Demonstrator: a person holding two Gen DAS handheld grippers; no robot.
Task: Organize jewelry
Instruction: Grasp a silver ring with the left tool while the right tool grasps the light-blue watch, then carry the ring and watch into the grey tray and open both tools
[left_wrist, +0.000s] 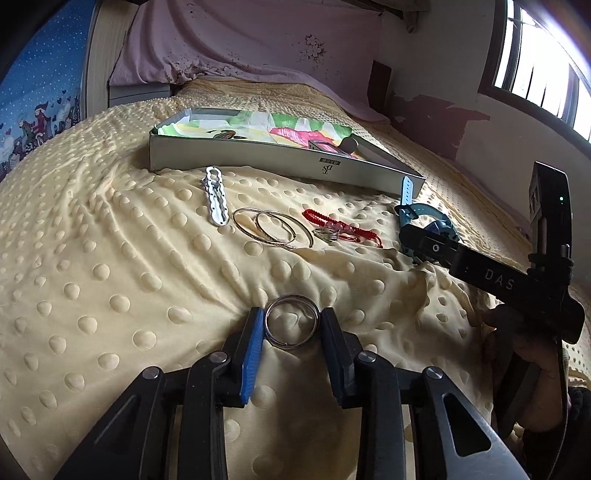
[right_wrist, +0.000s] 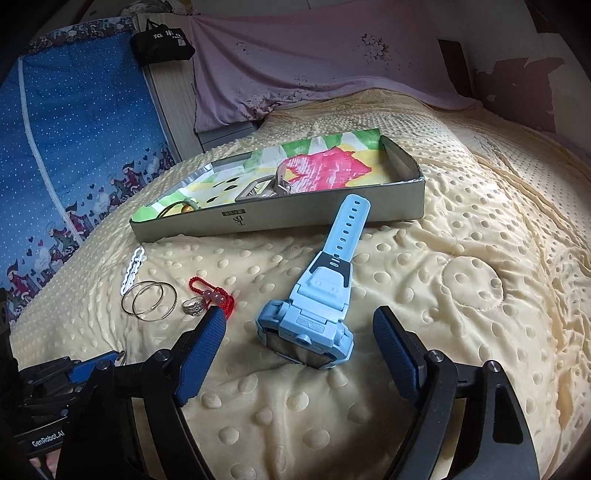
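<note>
A: The left gripper has its pads against both sides of the ring, which lies flat on the blanket. A firm, centred pinch before lifting should keep the thin ring from slipping.

B: The right gripper stands open around the watch, pads clear of it. It should close squarely on the case.

A: The box sits behind. Only the right view shows the pieces already inside it; only the left shows the ring gripped.
</note>
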